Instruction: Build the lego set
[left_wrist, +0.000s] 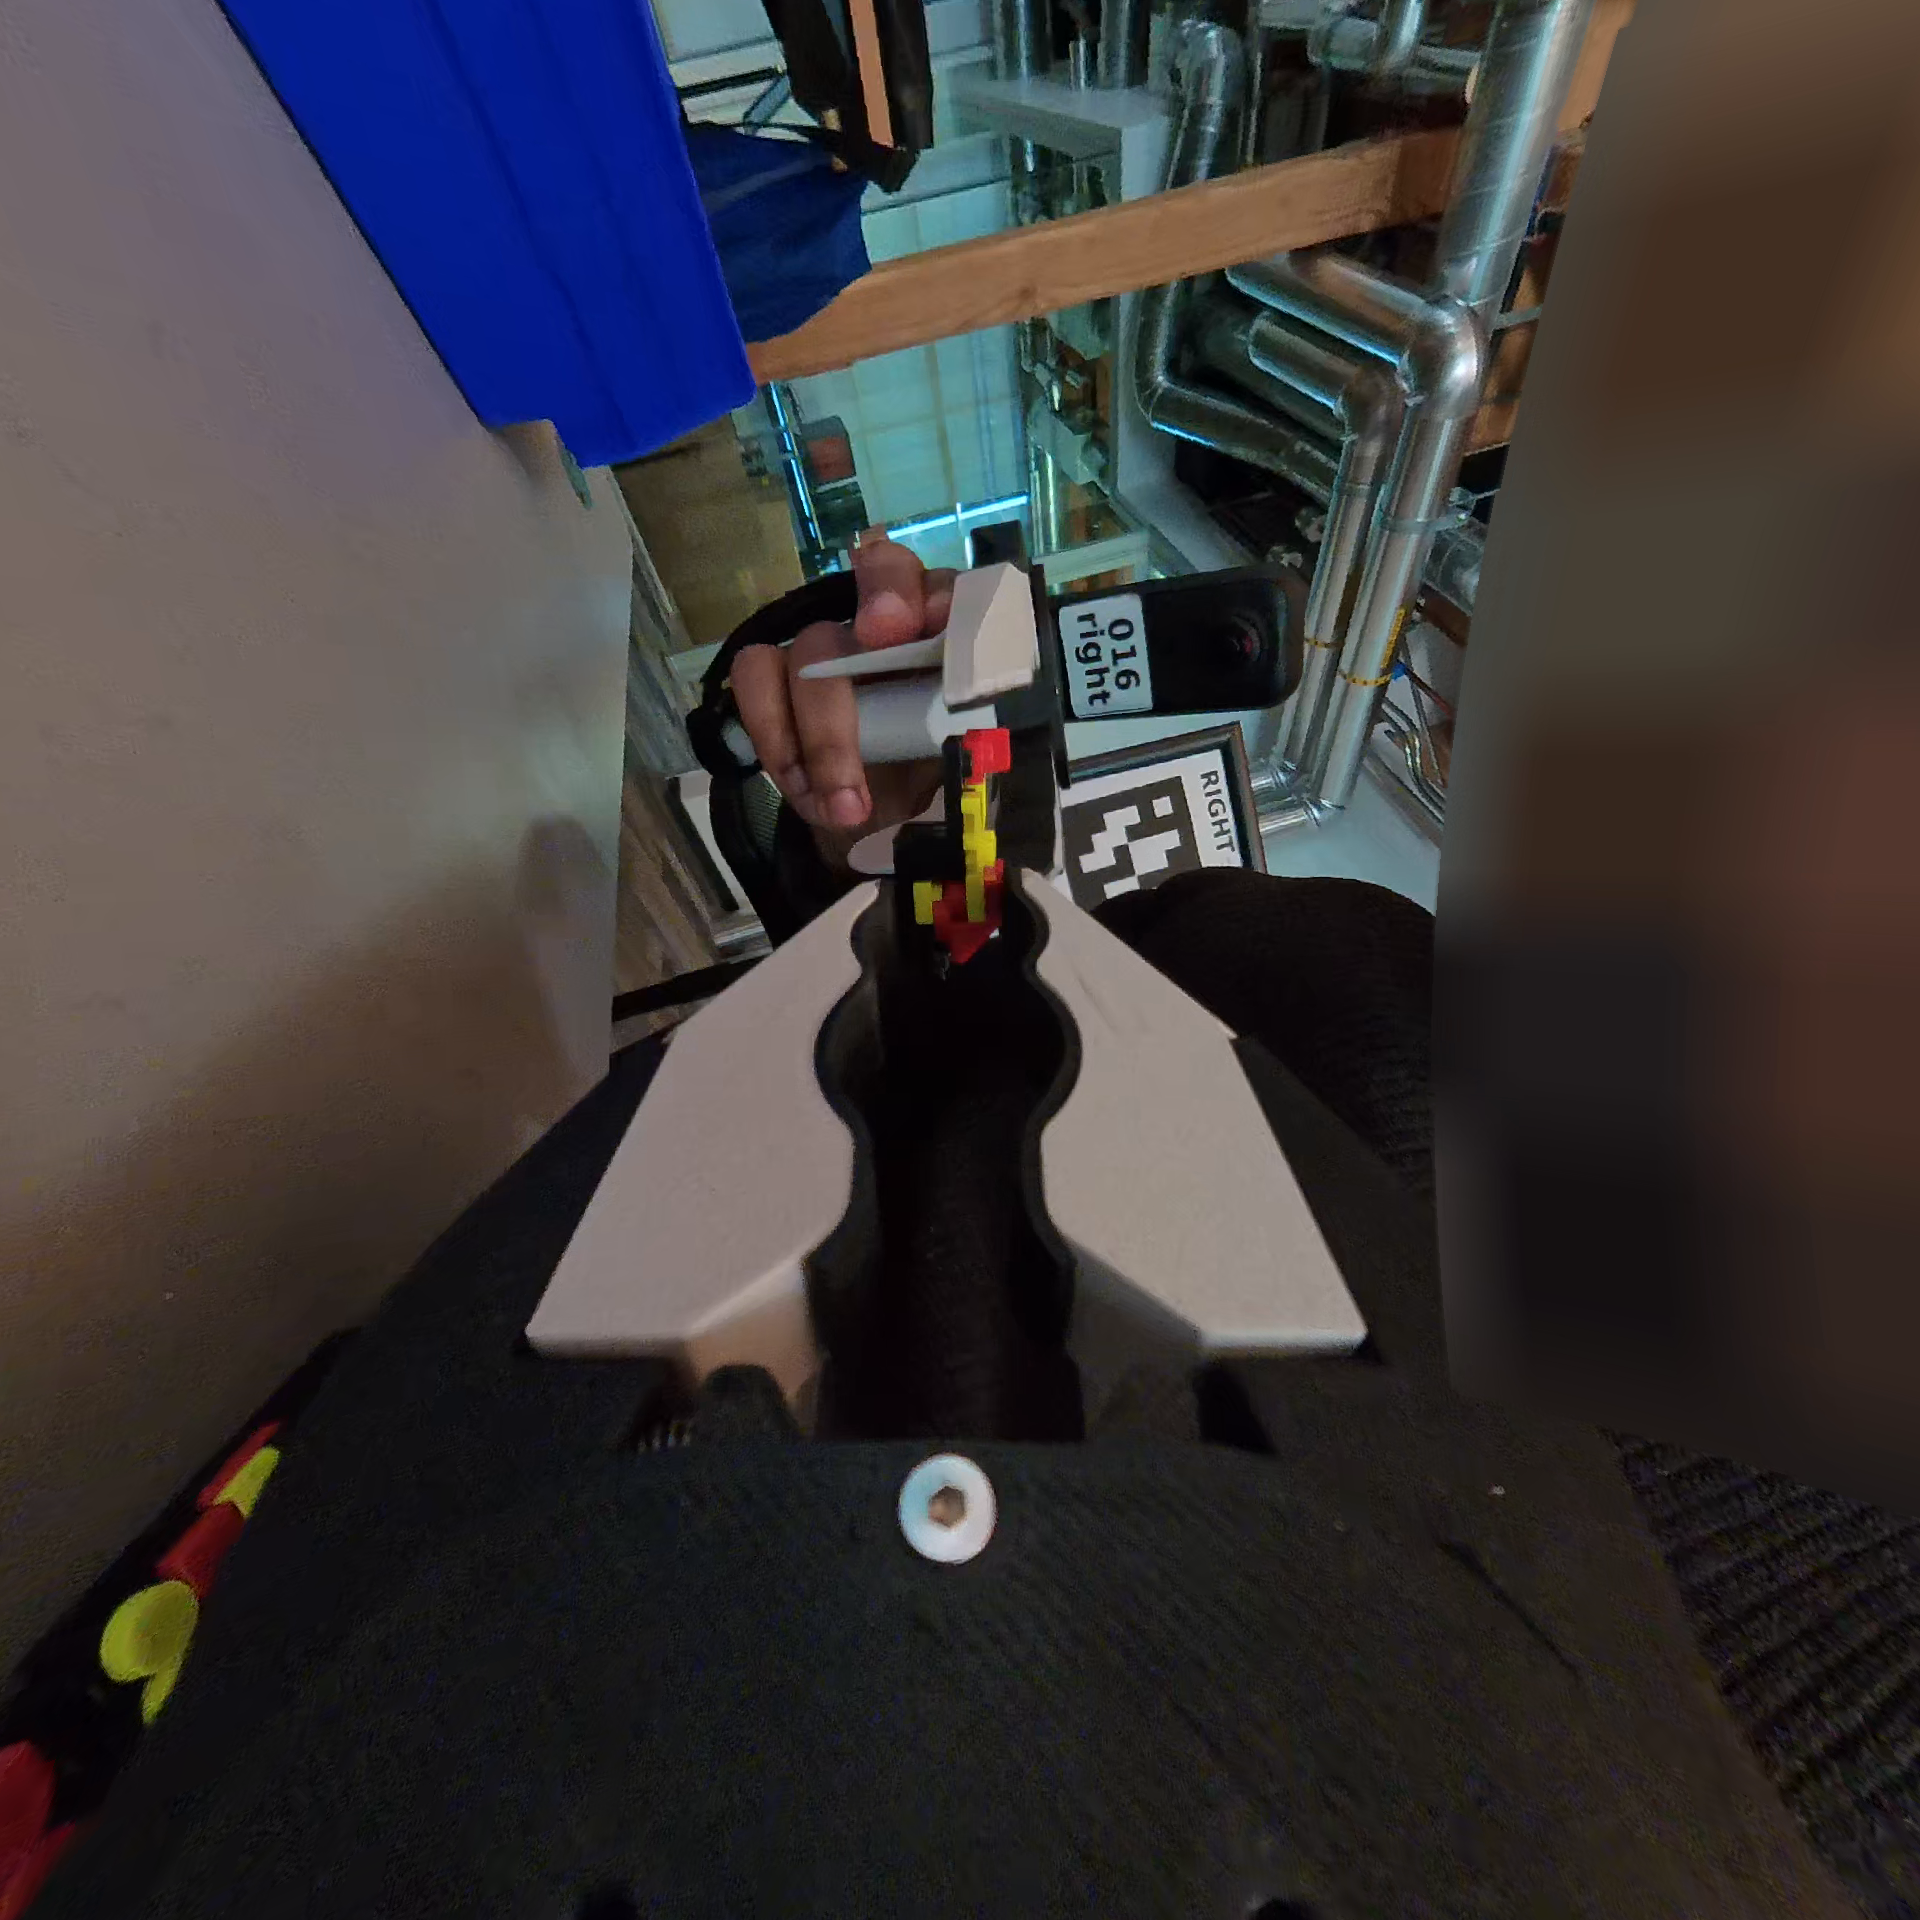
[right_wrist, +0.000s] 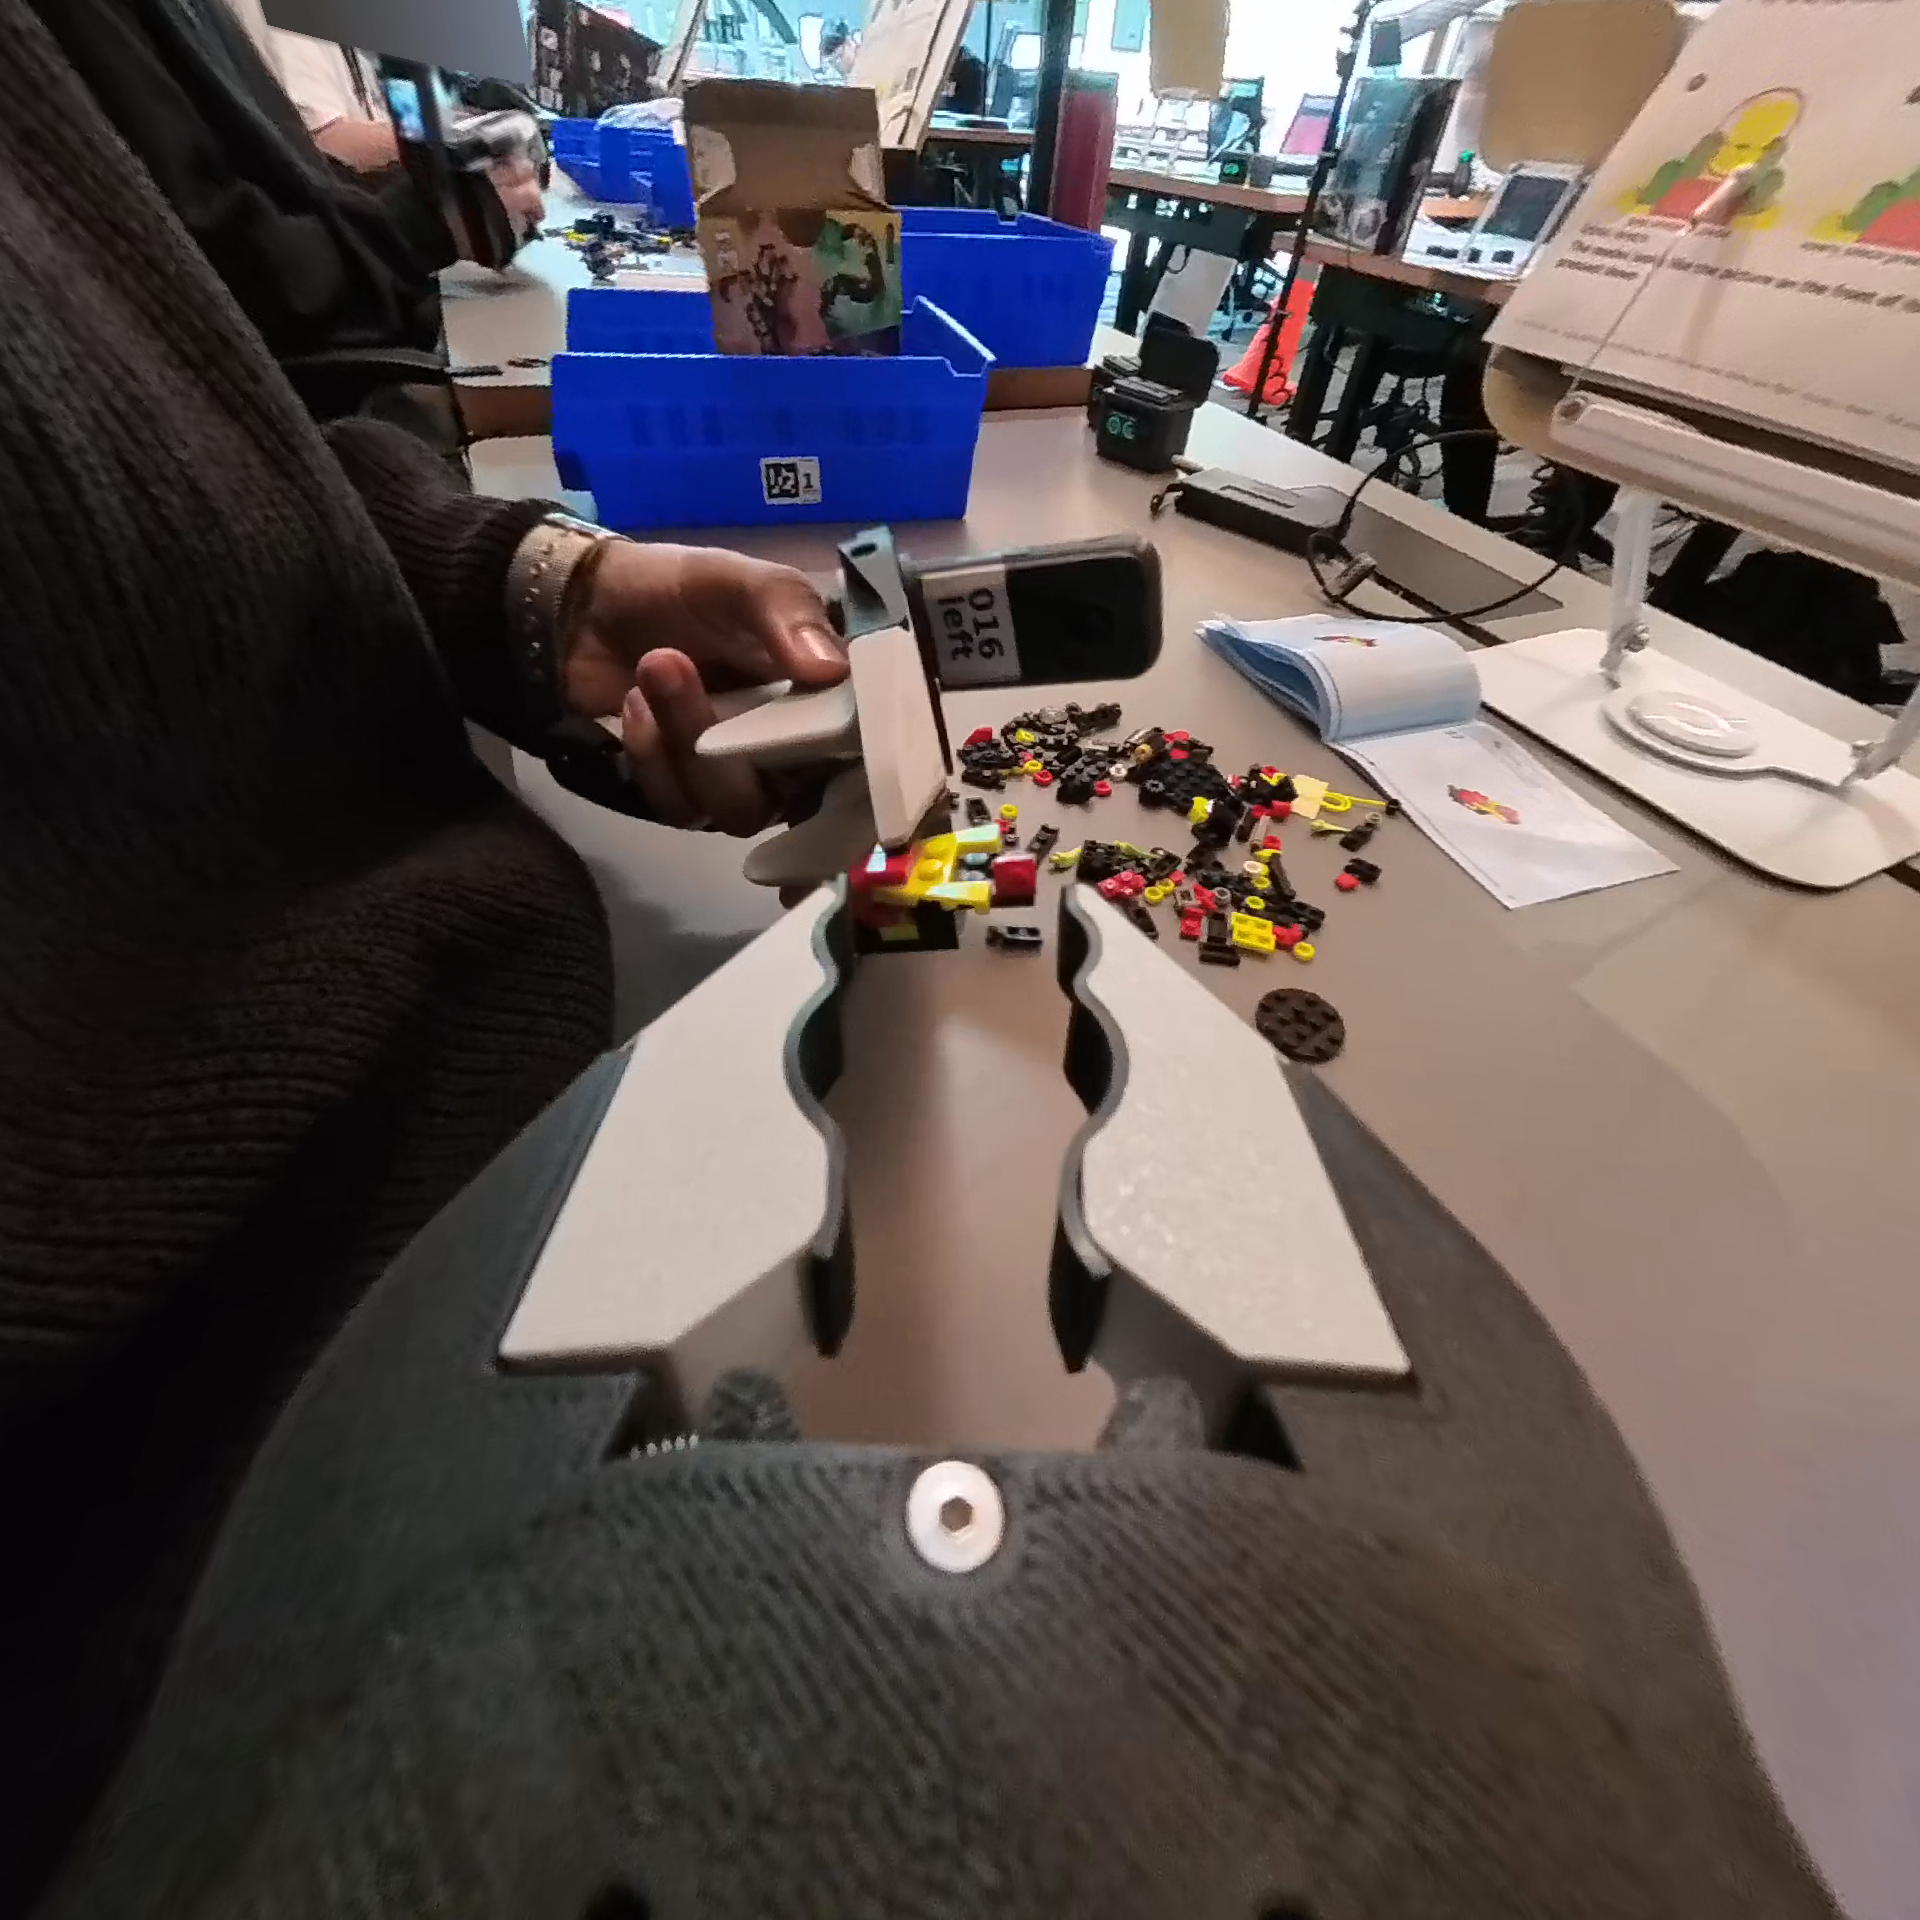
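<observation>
A small red, yellow and black lego assembly (right_wrist: 940, 873) is held over the table. My left gripper (left_wrist: 951, 899) is shut on its lower end (left_wrist: 961, 914); in the right wrist view the left gripper (right_wrist: 904, 826) comes down onto it from above. My right gripper (right_wrist: 956, 909) is open, with its fingertips on either side of the assembly at the near side. Its left fingertip (right_wrist: 826, 925) is close beside the black base; I cannot tell if it touches. In the left wrist view the right gripper's finger (left_wrist: 873, 854) shows just behind the assembly.
Loose red, yellow and black pieces (right_wrist: 1164, 821) lie on the grey table (right_wrist: 1455, 1247), with a round black plate (right_wrist: 1299, 1025) nearer. An open booklet (right_wrist: 1434, 748) and a white stand (right_wrist: 1714, 748) are at right. Blue bins (right_wrist: 769, 436) stand behind. A dark sleeve (right_wrist: 260, 831) fills the left.
</observation>
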